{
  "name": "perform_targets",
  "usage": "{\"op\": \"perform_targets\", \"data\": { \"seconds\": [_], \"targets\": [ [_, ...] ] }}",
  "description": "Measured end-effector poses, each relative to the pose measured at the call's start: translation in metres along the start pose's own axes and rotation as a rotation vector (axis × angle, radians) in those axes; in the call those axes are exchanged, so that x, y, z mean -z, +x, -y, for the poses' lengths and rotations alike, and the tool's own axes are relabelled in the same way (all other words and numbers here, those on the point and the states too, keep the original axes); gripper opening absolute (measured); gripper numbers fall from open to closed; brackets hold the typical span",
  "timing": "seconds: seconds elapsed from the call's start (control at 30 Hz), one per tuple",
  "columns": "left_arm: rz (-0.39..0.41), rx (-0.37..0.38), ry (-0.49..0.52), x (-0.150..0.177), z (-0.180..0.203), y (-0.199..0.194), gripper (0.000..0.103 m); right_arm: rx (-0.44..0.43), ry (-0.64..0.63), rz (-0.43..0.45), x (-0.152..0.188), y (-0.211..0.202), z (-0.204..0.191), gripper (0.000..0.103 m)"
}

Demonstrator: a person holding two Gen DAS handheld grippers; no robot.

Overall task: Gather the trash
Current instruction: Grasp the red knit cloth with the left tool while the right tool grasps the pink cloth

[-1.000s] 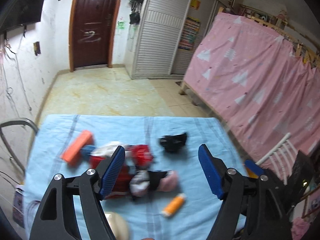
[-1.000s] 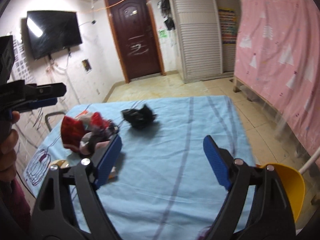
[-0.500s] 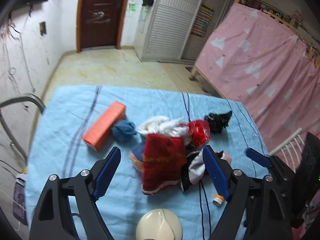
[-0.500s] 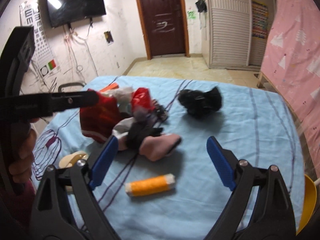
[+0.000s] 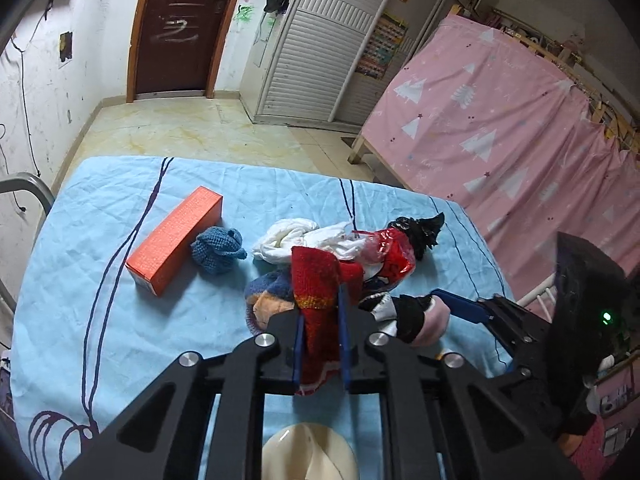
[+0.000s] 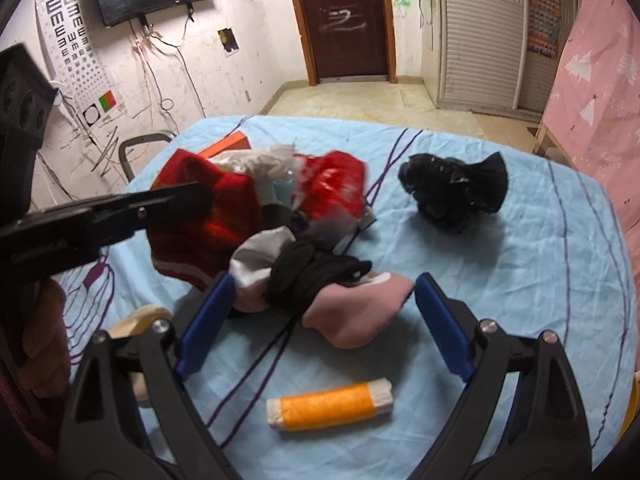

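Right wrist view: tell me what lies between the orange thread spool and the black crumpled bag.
A pink cloth with a black sock on it, then bare blue sheet.

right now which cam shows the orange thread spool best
The right wrist view. There the orange thread spool lies whole and unblocked on the blue sheet, just ahead of the open right gripper. In the left wrist view only a sliver of orange shows behind the gripper frame.
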State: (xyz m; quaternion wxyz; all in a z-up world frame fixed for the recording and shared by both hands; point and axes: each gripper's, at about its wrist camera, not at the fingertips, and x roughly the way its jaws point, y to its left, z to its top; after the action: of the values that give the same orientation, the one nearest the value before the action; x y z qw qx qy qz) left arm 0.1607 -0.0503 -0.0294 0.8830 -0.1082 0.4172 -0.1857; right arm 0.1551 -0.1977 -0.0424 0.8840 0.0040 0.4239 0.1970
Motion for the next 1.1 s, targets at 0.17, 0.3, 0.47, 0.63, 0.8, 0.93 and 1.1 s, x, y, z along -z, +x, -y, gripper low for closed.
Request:
{"op": "perform_targets", "data": {
  "seconds": [0.17, 0.3, 0.47, 0.63, 0.8, 0.93, 1.1],
  "targets": [
    [0.024, 0.032, -0.013, 0.000, -0.003, -0.016, 0.003, -0.023, 0.002, -0.006, -0.001, 0.002, 0.000, 0.075],
    [0.050, 0.036, -0.015, 0.000, -0.002, -0.028, 0.003, -0.018, -0.016, 0.017, 0.003, -0.008, -0.003, 0.056],
    [0.087, 0.028, -0.029, -0.004, -0.002, -0.045, 0.003, -0.040, -0.012, 0.059, 0.003, -0.025, -0.002, 0.034],
    [0.116, 0.008, -0.048, -0.006, -0.003, -0.057, 0.003, -0.045, -0.017, 0.068, 0.006, -0.031, -0.001, 0.028],
    [0.127, -0.010, -0.041, -0.006, 0.003, -0.065, 0.003, -0.065, -0.014, 0.112, 0.006, -0.047, 0.004, 0.025],
    [0.145, -0.026, -0.030, -0.007, 0.013, -0.071, 0.003, -0.074, -0.005, 0.148, 0.007, -0.064, 0.011, 0.025],
    [0.160, -0.025, 0.000, -0.009, 0.032, -0.075, 0.003, -0.066, 0.022, 0.204, 0.009, -0.088, 0.027, 0.025]
  ]
}}
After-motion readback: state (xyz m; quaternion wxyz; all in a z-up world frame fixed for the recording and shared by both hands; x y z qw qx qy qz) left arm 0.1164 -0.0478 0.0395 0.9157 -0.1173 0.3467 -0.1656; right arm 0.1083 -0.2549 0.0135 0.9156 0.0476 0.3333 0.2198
